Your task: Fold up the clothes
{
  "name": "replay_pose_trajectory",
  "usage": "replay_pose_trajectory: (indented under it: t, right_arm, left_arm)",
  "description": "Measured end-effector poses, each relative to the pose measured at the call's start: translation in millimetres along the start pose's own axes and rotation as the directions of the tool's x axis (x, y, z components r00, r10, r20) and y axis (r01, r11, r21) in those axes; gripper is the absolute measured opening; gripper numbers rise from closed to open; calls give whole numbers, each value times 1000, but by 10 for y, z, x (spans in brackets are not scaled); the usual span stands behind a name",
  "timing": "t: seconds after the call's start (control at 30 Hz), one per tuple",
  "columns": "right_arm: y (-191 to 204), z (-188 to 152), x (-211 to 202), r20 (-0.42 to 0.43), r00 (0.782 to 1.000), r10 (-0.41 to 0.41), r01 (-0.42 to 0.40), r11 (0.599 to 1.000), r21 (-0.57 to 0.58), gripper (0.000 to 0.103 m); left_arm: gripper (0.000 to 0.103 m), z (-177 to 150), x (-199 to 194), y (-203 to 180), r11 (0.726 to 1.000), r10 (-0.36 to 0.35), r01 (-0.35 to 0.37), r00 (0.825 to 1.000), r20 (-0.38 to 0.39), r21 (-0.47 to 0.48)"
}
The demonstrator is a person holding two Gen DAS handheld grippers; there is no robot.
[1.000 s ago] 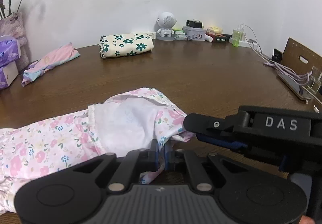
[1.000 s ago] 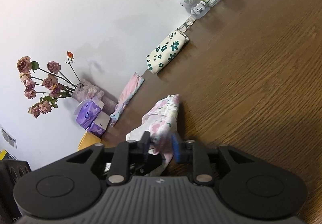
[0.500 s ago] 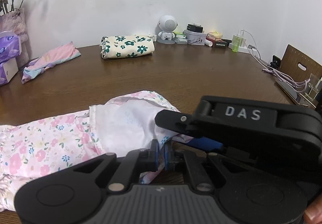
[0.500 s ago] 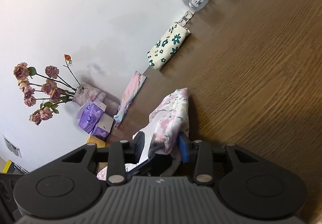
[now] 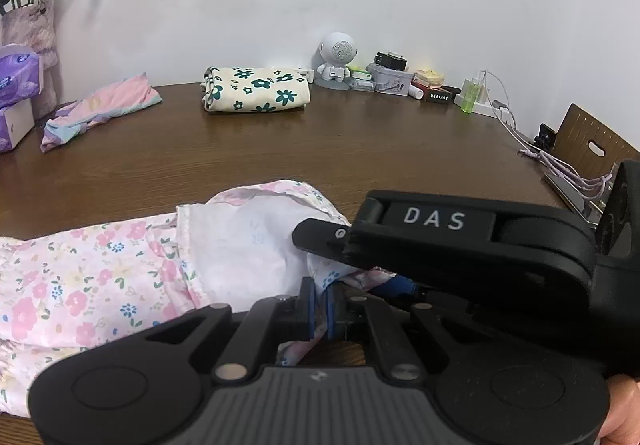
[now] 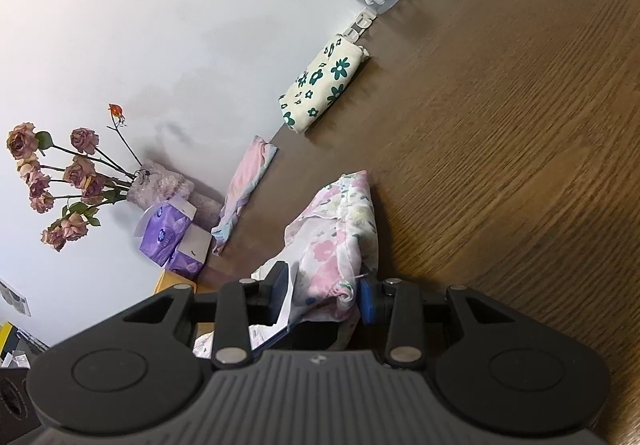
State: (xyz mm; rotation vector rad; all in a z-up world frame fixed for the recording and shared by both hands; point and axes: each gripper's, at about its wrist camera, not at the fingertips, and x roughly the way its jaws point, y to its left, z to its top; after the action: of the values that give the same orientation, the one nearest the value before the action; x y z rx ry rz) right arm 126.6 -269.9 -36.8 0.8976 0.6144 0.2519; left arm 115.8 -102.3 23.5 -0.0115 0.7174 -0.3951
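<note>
— A brown wooden desk (image 5: 360, 149) by a white wall. What's going on with the pink flowery cloth (image 5: 92, 285)?

— It lies long, stretching left across the near desk. The left hand-held gripper (image 5: 319, 305) pinches its right end tight. The right hand-held gripper (image 6: 324, 299) has its pads wider apart, with cloth bunched between.

— What step?

— Looks mid-fold. Next they'd carry that end over to the left, keeping edges even.
</note>
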Motion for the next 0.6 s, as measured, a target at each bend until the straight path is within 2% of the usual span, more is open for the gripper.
replay_pose_trajectory:
  t: [0.6]
  right_arm:
    - [-10,-1,74,-12,1000,-19,19,1000,7,36]
  left_arm:
    - [5,-13,0,28,1000,-21,21,1000,2,-12]
